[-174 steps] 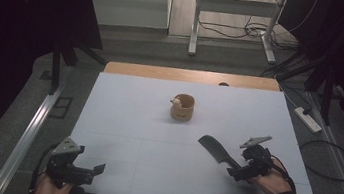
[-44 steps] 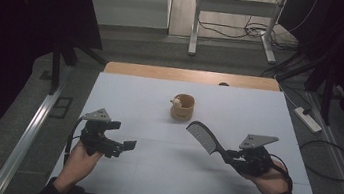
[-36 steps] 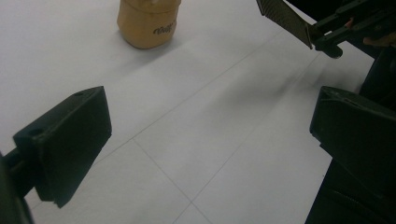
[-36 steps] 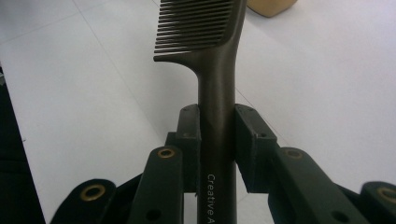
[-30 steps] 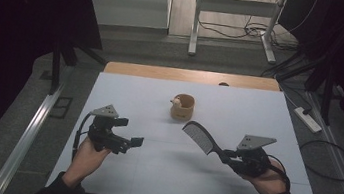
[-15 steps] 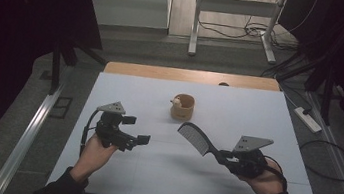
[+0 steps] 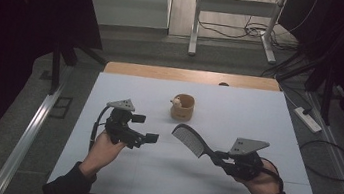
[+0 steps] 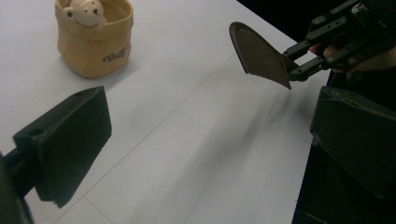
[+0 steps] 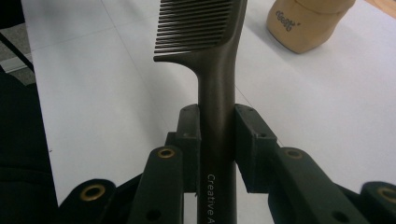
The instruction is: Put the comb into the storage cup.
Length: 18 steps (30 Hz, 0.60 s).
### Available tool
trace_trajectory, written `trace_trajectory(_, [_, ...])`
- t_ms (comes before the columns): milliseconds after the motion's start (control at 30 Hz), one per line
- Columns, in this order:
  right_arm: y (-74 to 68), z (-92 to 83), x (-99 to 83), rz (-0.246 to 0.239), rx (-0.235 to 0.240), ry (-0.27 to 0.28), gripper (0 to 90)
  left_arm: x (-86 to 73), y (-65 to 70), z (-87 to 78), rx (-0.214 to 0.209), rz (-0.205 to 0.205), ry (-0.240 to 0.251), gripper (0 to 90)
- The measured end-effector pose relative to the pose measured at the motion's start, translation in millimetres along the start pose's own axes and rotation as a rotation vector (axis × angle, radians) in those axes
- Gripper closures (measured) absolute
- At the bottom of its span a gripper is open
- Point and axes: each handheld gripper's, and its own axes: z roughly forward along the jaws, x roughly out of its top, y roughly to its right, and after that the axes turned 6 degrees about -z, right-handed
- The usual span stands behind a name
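Black and bare, the left claw (image 7: 144, 129) hangs over the white bench (image 7: 268, 119) with its jaws wide apart and nothing between them. Beyond it, mid-bench, stands a tan pouch (image 7: 183, 107) with a small bear at its rim. At the right, the right claw (image 7: 217, 157) clamps the handle of a dark comb (image 7: 190, 140), teeth raised toward the pouch. I judge this the carrying step; next the comb needs tipping into that pouch.

Even overhead light brightens the white table (image 7: 113, 180) against dark surroundings, casting soft shadows; close-up jaws blur slightly.
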Motion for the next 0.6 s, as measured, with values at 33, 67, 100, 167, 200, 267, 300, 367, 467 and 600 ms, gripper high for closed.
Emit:
trace_trajectory(33, [-0.7, 0.2, 0.4, -0.001, 0.001, 0.004, 72.9, 0.9, -0.1, 1.3, -0.006, 0.0, 0.0, 0.0])
trace_trajectory(67, [-1.1, 0.2, 0.9, -0.006, 0.003, 0.005, 72.8, 1.8, -0.2, 2.4, -0.011, -0.001, -0.001, 0.0])
trace_trajectory(100, [-1.6, 0.3, 1.4, -0.008, 0.003, 0.006, 72.8, 2.8, -0.4, 3.8, -0.019, -0.008, 0.002, 0.0])
trace_trajectory(167, [-2.8, 0.6, 2.1, -0.013, 0.005, 0.013, 72.9, 4.2, -1.0, 5.6, -0.036, -0.017, 0.009, 0.0])
trace_trajectory(200, [-3.3, 0.6, 2.6, -0.016, 0.006, 0.011, 72.9, 5.0, -1.2, 6.4, -0.042, -0.019, 0.01, 0.0])
trace_trajectory(267, [-4.4, 1.3, 3.4, -0.016, 0.009, 0.019, 72.9, 6.6, -1.5, 7.9, -0.054, -0.022, 0.009, 0.0])
trace_trajectory(300, [-4.8, 1.5, 3.7, -0.017, 0.009, 0.019, 72.9, 7.6, -1.6, 8.9, -0.063, -0.024, 0.012, 0.0])
trace_trajectory(367, [-5.5, 1.9, 4.3, -0.022, 0.01, 0.022, 72.8, 8.9, -1.7, 10.8, -0.08, -0.026, 0.011, 0.0])
trace_trajectory(467, [-6.8, 2.3, 5.2, -0.027, 0.013, 0.028, 72.8, 10.9, -1.6, 13.5, -0.088, -0.026, 0.006, 0.0])
trace_trajectory(600, [-8.7, 2.6, 6.6, -0.034, 0.019, 0.036, 72.8, 13.4, -2.5, 16.5, -0.114, -0.035, 0.005, 0.0])
